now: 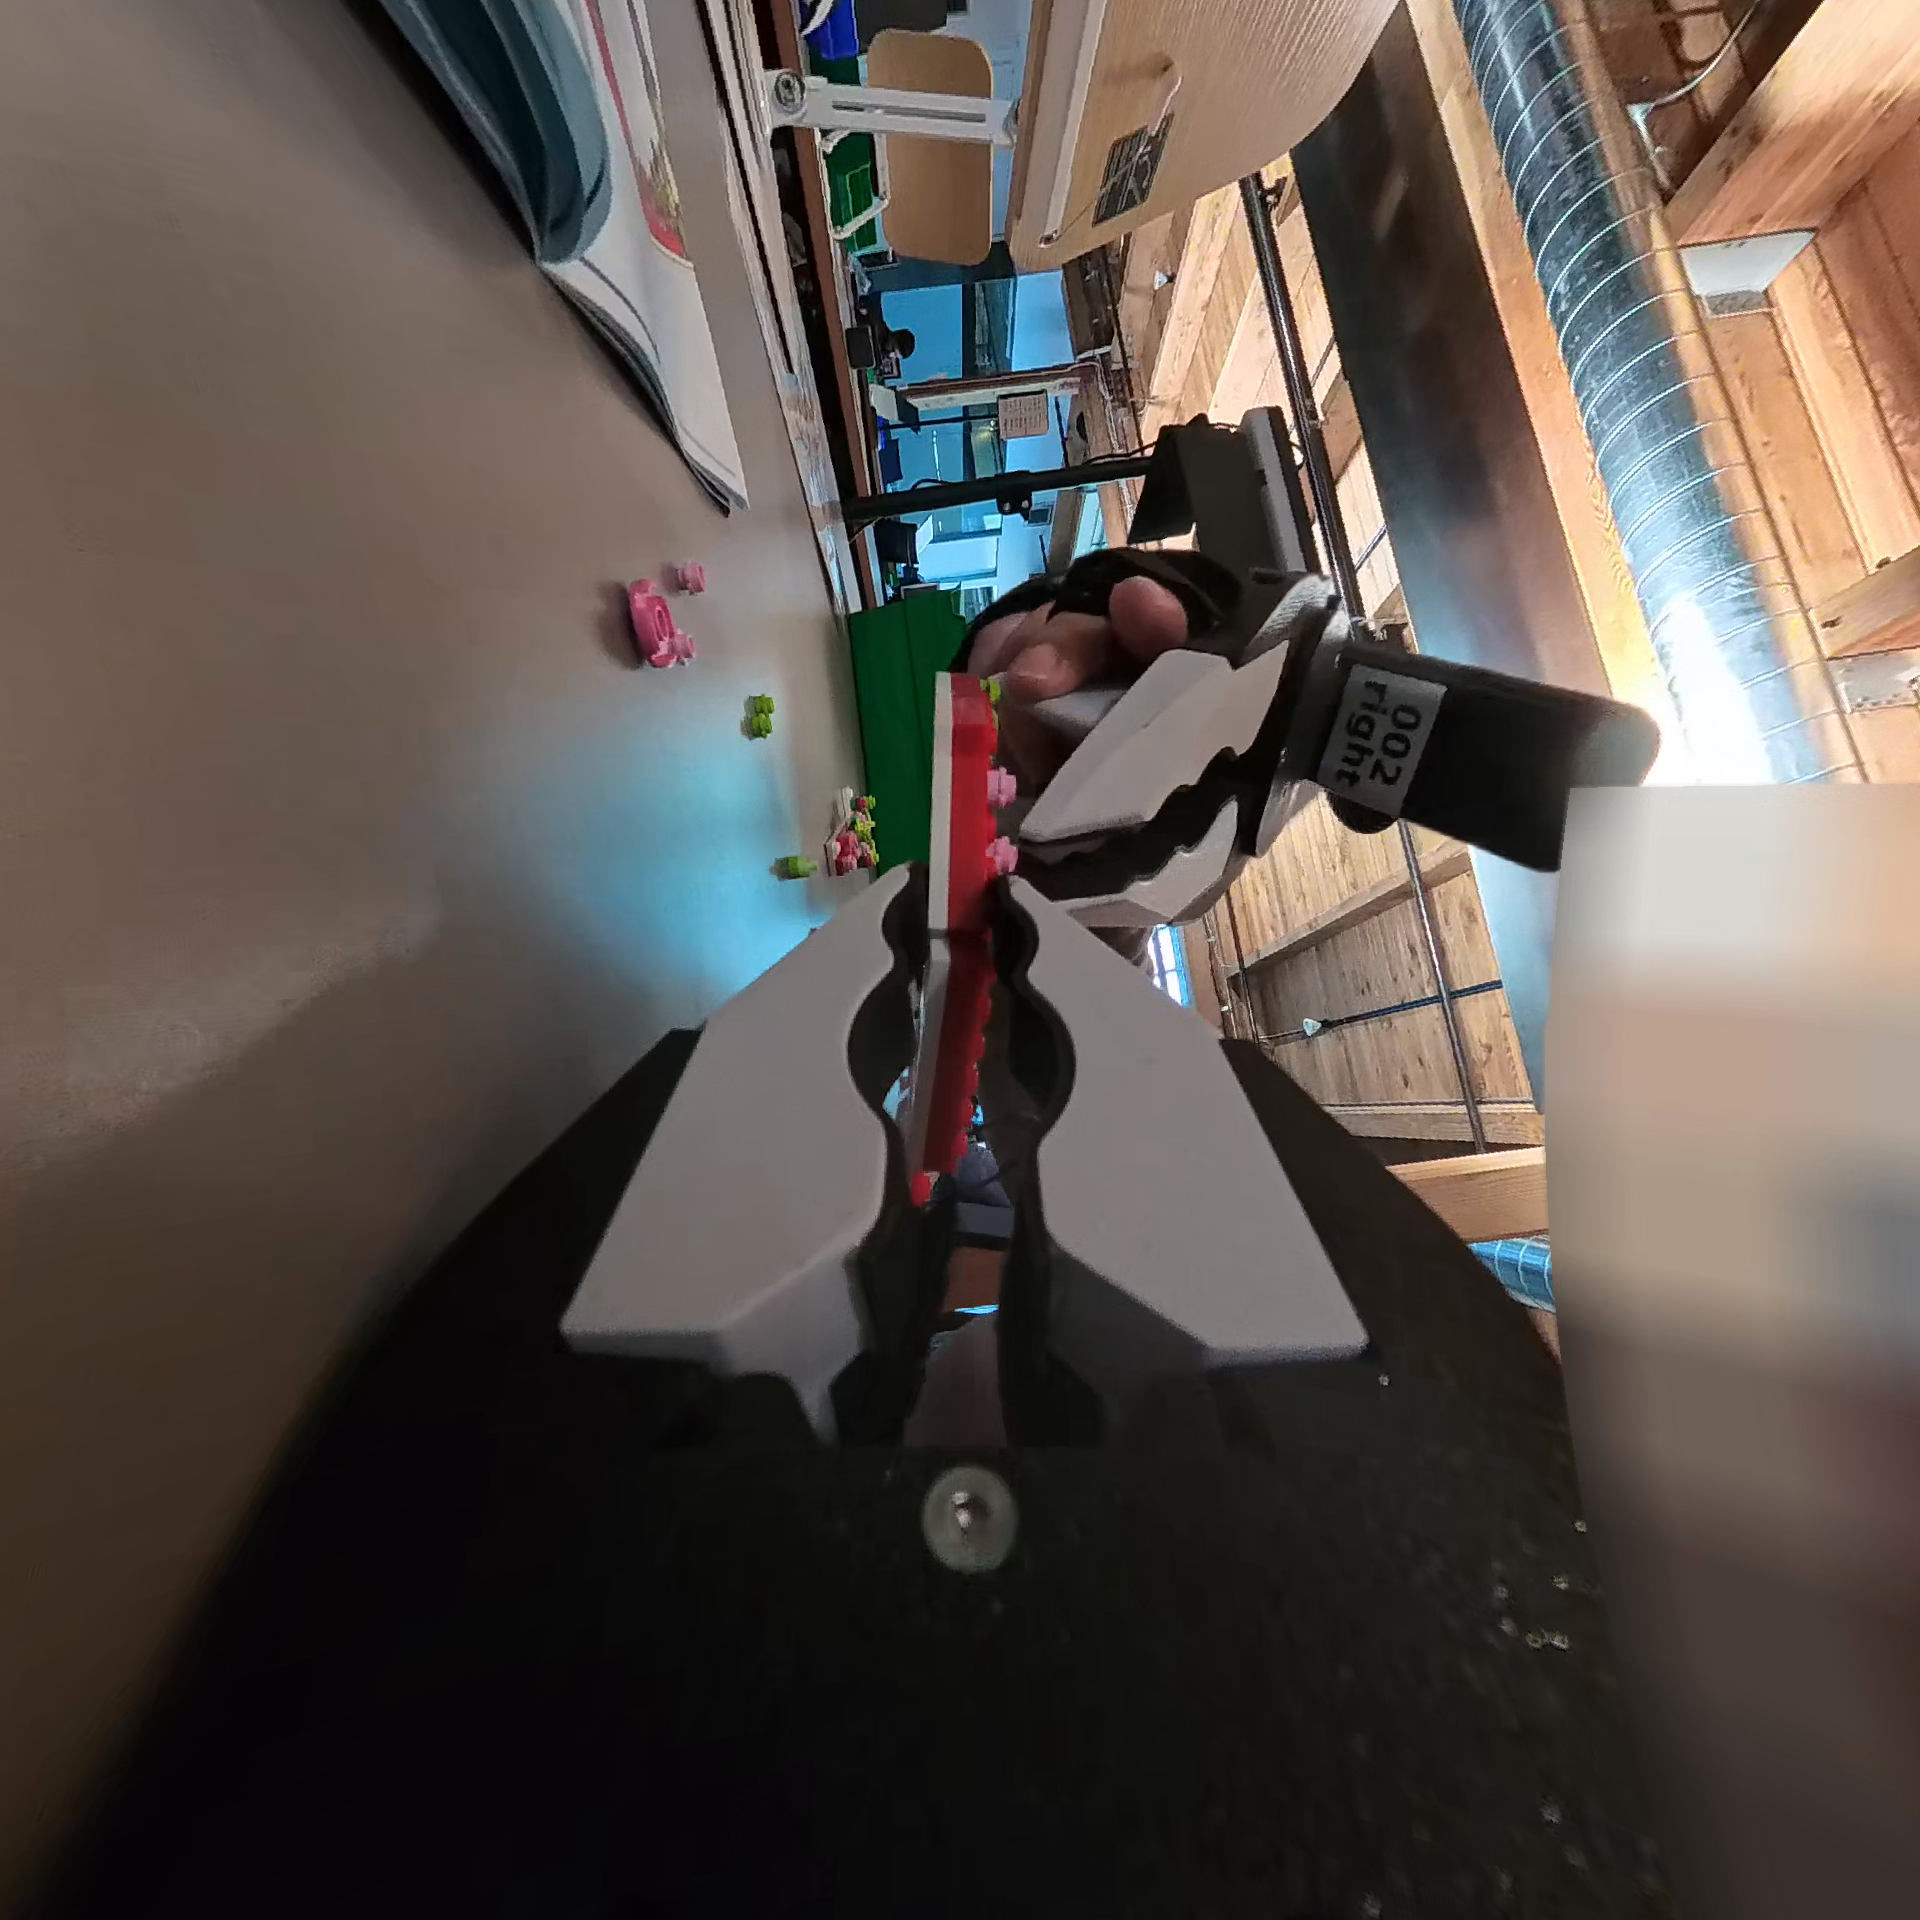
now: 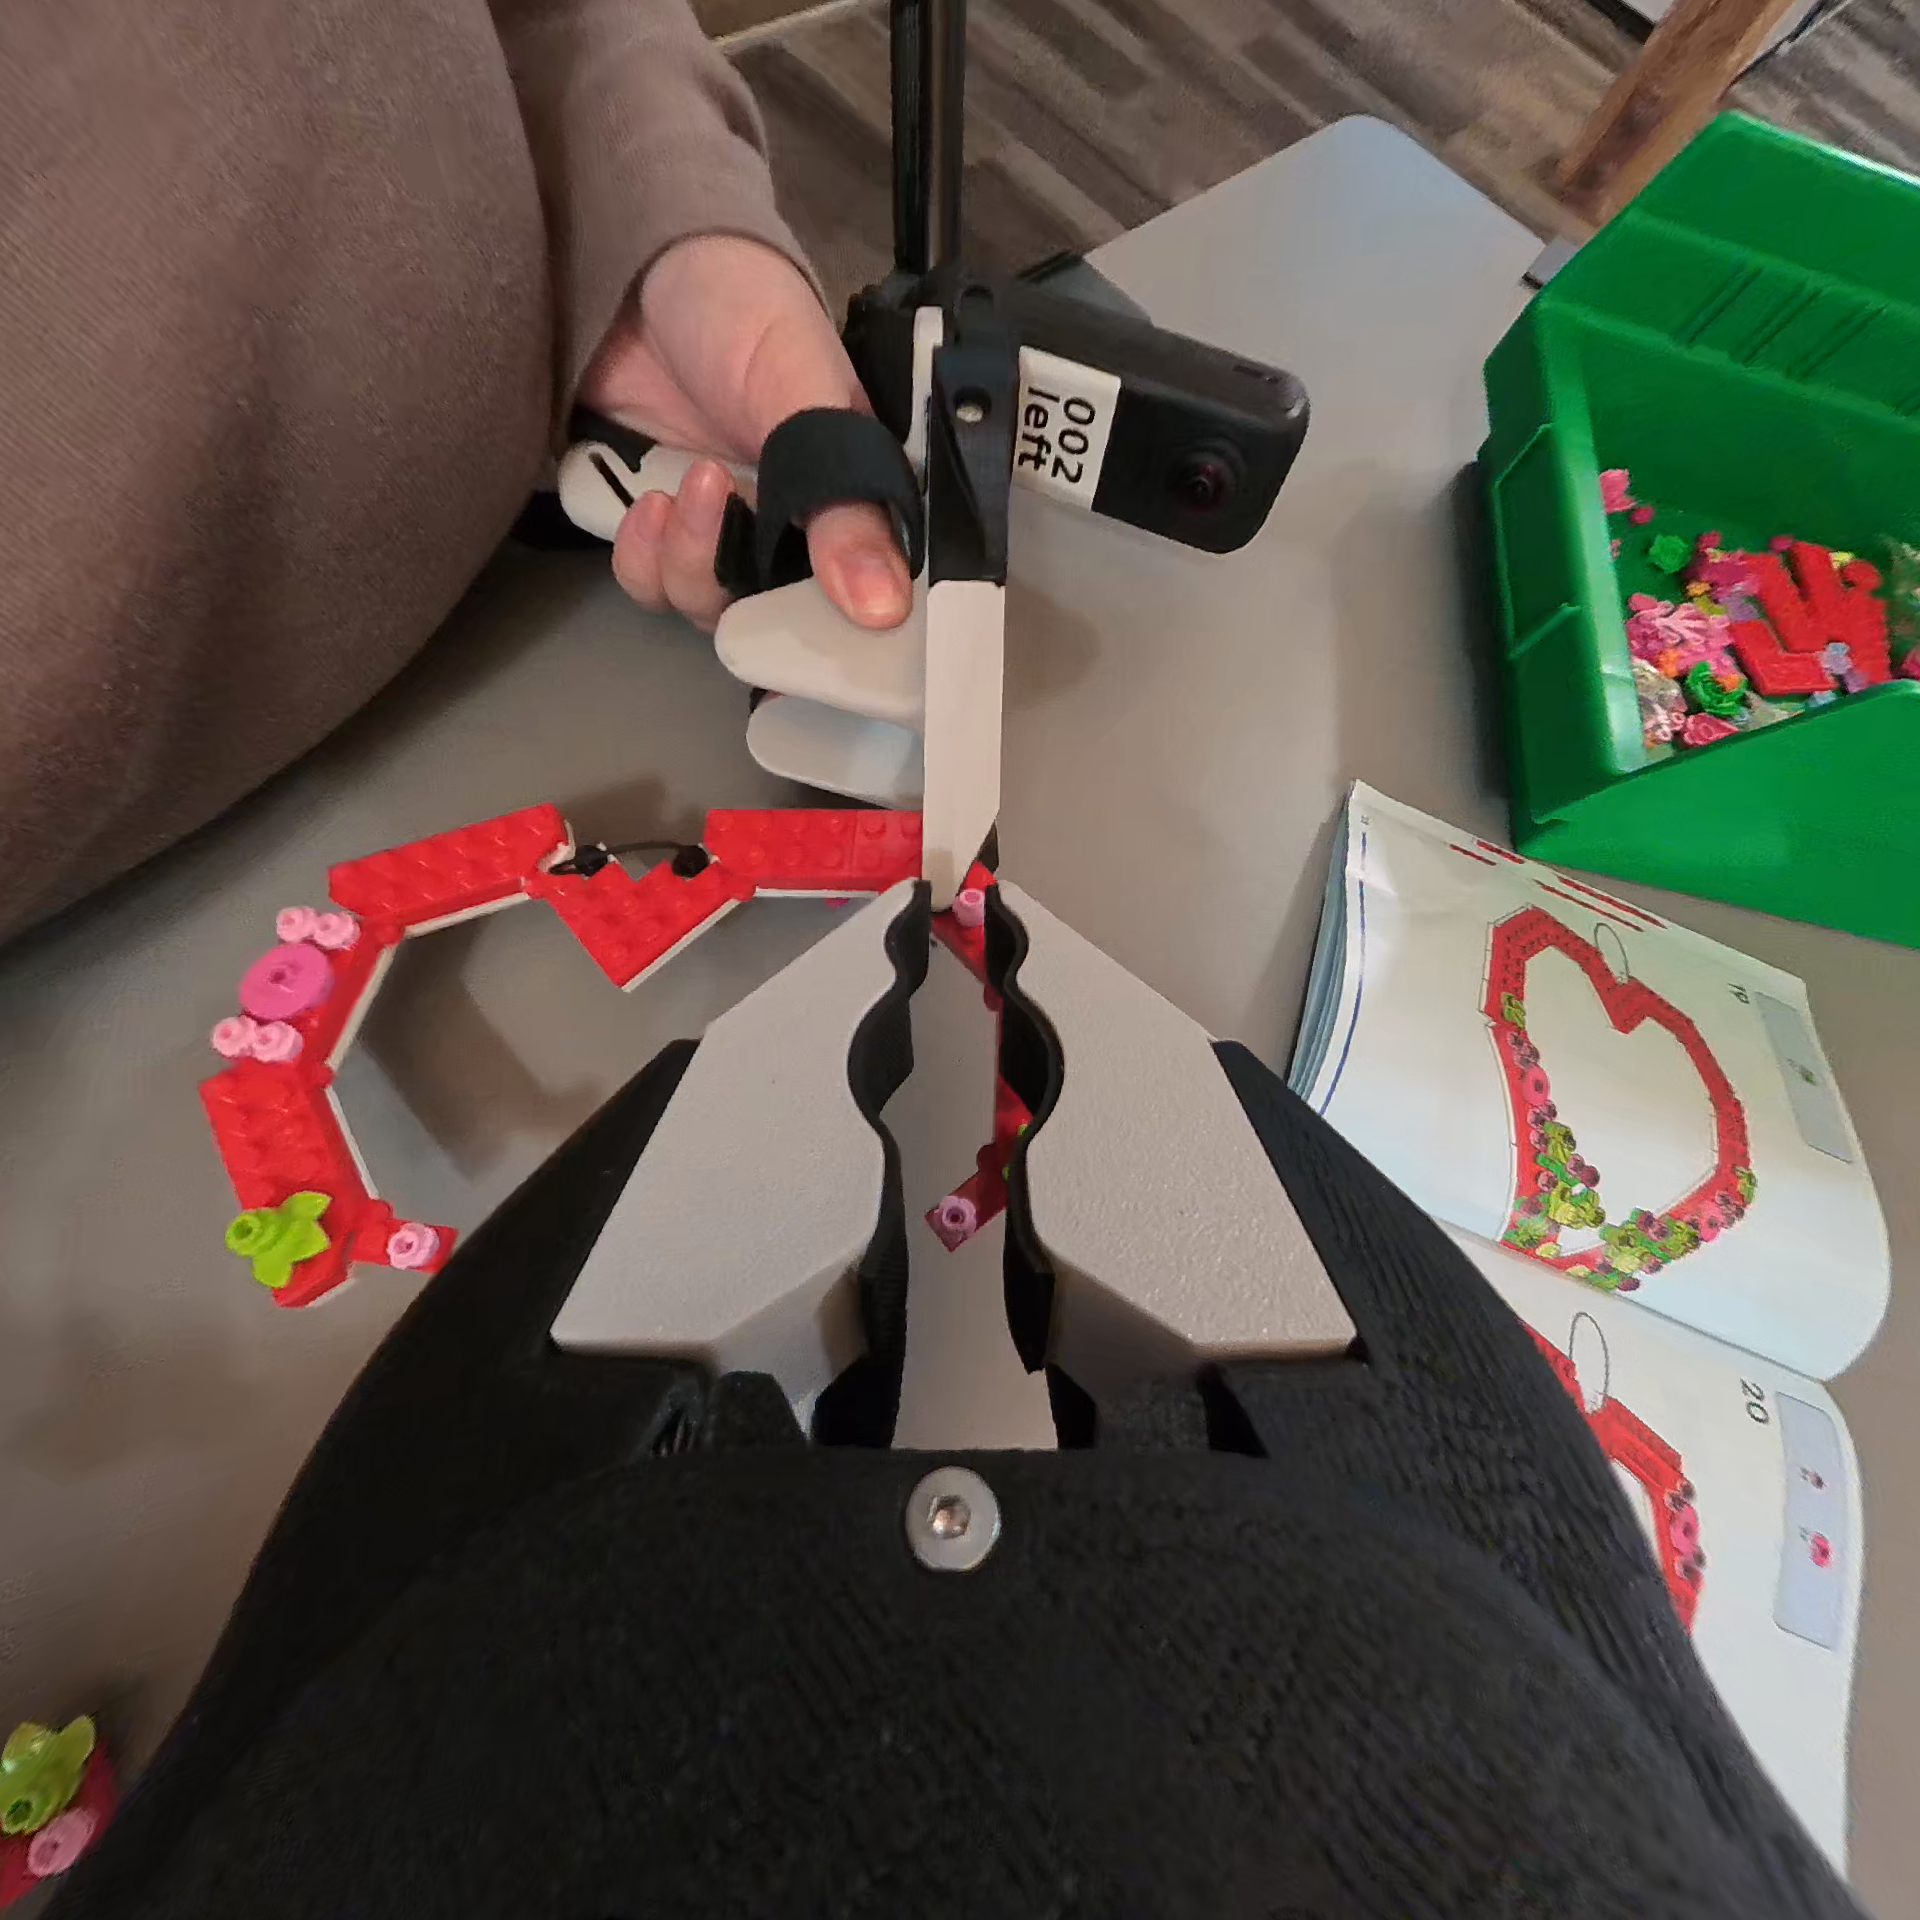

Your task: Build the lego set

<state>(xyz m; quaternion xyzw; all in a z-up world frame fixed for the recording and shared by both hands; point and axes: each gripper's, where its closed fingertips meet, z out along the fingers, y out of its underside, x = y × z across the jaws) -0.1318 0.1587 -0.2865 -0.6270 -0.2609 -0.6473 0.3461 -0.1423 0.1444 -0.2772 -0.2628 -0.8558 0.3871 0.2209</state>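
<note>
Left gripper [image 1: 961, 894] jaws nearly closed, clamped on edge of red heart frame [image 2: 436, 883], seen edge-on in left wrist view [image 1: 961, 935]. Right gripper [image 2: 951, 904] jaws narrowly parted over right limb of frame, tips beside small pink stud [image 2: 971, 902]; cannot tell if pinching anything. Frame on grey desk [image 2: 1195, 727]; whether lying flat or tilted up, cannot tell. Pink round flower [image 2: 286, 982], pink studs and lime leaf piece [image 2: 281, 1231] stuck on frame's left limb. Black cord loop [image 2: 639, 857] at top notch. Open instruction booklet [image 2: 1558, 1091] right of frame. Green bin [image 2: 1714, 831] with loose pieces behind booklet. Loose pink [image 1: 655, 623] and lime [image 1: 761, 715] bits apart on desk. Hand [image 2: 727, 416] in brown sleeve grips left gripper handle
</note>
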